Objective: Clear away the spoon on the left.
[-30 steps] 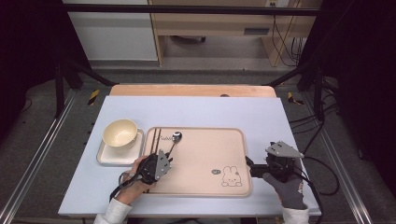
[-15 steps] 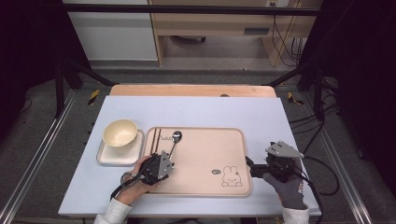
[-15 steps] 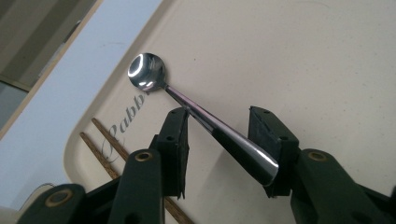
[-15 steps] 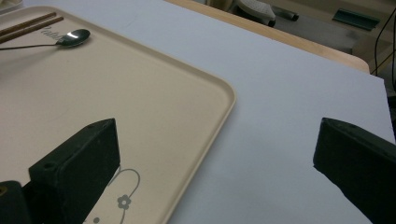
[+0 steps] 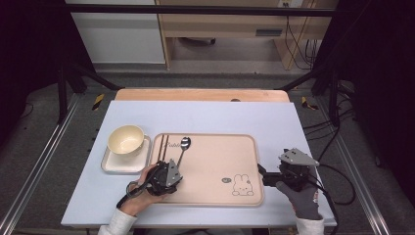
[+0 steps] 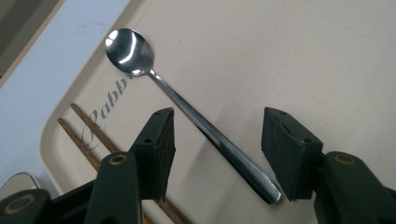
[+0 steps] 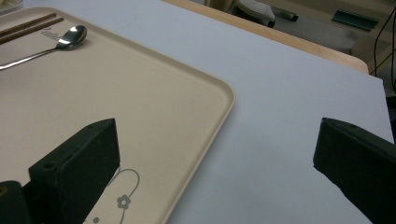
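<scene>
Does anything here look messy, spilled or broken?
Nothing stands out. The spoon lies flat on the beige tray beside the chopsticks, the bowl sits upright on its small plate, and nothing is spilled.

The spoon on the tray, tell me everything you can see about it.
The spoon is polished, metal-looking, with an oval bowl facing up and a long slim handle. It lies flat on the beige tray, beside the chopsticks. The open left tool straddles its handle end, not yet gripping.
</scene>
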Available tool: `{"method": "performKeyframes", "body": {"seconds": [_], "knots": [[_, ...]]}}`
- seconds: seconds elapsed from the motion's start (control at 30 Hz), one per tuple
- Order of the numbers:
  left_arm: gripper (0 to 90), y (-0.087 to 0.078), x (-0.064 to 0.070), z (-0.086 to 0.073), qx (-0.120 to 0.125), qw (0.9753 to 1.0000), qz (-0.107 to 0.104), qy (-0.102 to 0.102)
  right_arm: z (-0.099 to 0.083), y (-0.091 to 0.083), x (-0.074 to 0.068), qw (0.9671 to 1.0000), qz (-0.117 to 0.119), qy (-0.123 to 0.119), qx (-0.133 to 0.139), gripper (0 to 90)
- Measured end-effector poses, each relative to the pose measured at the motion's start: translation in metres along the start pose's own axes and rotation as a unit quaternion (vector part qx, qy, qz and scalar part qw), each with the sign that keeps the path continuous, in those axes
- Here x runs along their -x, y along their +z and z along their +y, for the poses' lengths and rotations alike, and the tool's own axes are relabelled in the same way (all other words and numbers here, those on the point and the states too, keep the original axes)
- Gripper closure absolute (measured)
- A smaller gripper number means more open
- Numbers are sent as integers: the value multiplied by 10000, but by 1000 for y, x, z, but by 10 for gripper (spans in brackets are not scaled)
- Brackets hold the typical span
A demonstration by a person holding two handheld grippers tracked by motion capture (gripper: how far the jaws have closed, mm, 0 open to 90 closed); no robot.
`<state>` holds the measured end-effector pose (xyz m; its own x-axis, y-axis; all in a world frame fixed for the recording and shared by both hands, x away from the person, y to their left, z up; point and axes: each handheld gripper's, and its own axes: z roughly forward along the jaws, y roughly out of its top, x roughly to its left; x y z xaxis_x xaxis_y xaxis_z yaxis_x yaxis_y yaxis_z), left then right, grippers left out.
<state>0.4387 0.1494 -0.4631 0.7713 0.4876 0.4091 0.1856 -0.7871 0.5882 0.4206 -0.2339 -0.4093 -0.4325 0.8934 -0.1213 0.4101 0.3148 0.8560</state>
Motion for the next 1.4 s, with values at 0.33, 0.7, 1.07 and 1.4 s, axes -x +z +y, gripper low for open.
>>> {"method": "performKeyframes", "body": {"seconds": [0.33, 0.7, 1.07, 1.4], "knots": [[416, -18, -13, 8, 460, 9972, -131, -569, 0, -1, 1, 10000, -3, -1, 17, 8], [641, -33, -34, 15, 976, 9858, 87, -1366, 1, -1, 1, 10000, -14, 19, 16, 8], [817, -8, -42, 27, 930, 9802, -21, -1746, 0, -1, 1, 10000, -13, 11, 1, 8], [887, 34, -42, 32, 378, 9832, -178, -1777, 0, -2, 2, 10000, 2, 15, 22, 7]]}}
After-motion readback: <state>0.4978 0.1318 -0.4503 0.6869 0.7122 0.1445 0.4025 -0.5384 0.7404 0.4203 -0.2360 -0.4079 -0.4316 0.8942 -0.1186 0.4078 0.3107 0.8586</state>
